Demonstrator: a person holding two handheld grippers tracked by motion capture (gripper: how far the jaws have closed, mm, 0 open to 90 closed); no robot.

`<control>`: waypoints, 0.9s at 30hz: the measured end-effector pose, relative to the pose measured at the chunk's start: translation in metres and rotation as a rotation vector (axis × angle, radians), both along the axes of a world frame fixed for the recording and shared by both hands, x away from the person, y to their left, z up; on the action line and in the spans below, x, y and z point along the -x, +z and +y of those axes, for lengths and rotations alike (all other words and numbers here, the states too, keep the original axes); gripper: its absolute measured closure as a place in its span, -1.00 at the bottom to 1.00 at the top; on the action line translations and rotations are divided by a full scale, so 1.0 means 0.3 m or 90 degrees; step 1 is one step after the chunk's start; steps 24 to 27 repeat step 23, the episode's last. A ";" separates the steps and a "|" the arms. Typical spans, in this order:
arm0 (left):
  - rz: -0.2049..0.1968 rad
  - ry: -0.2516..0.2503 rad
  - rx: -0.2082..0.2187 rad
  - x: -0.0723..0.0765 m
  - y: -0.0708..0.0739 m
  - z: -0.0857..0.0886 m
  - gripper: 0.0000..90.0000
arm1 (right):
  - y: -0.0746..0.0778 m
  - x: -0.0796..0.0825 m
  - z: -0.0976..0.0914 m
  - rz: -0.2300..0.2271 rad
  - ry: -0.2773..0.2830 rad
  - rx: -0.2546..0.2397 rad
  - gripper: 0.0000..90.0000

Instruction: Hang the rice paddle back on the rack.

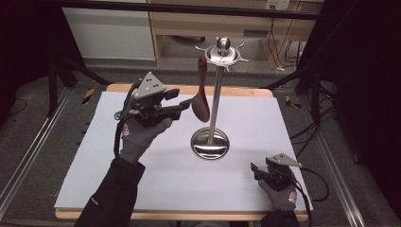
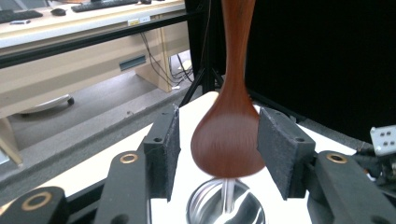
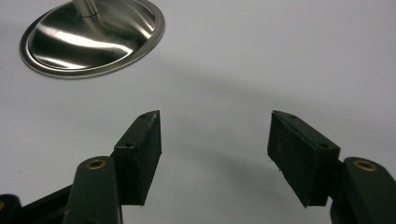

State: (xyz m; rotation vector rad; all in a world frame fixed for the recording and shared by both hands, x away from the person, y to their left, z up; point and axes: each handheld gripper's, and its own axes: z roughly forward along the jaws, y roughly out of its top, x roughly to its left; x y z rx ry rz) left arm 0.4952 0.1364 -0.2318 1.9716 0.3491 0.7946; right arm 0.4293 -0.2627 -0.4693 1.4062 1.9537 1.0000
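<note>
Two pads of my left tool (image 2: 217, 151) stand spread either side of the wooden spoon (image 1: 201, 101), which hangs from the steel stand (image 1: 215, 101). Light, stiff, smooth; its narrow neck grips best. My right tool (image 1: 257, 170), spread, rests near the stand's base.

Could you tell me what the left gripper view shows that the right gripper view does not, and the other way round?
The left gripper view shows the brown wooden spoon hanging with its bowl between the open pads of the left gripper, a gap on each side, with a desk and black curtain behind. The right gripper view shows the right gripper open over the bare white table, nothing between its pads. Both show the shiny round base of the metal stand, seen below the spoon in the left gripper view.
</note>
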 end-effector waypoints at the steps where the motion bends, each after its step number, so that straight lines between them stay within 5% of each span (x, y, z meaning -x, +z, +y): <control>1: 0.000 0.000 0.000 0.000 0.000 0.000 0.06 | 0.000 0.000 0.000 0.000 0.000 0.000 -0.22; 2: 0.157 0.090 0.165 0.078 -0.067 -0.023 0.05 | 0.000 0.000 0.000 0.000 0.000 -0.001 -0.22; 8: 0.157 0.107 0.158 0.096 -0.140 0.033 0.01 | -0.001 0.001 0.001 0.003 0.002 -0.001 -0.25; 23: 0.215 0.169 0.155 0.150 -0.396 0.182 -0.05 | -0.006 0.002 0.003 0.008 0.000 0.002 -0.27; 27: 0.215 0.169 0.155 0.150 -0.396 0.182 -0.05 | -0.006 0.002 0.003 0.008 0.000 0.002 -0.27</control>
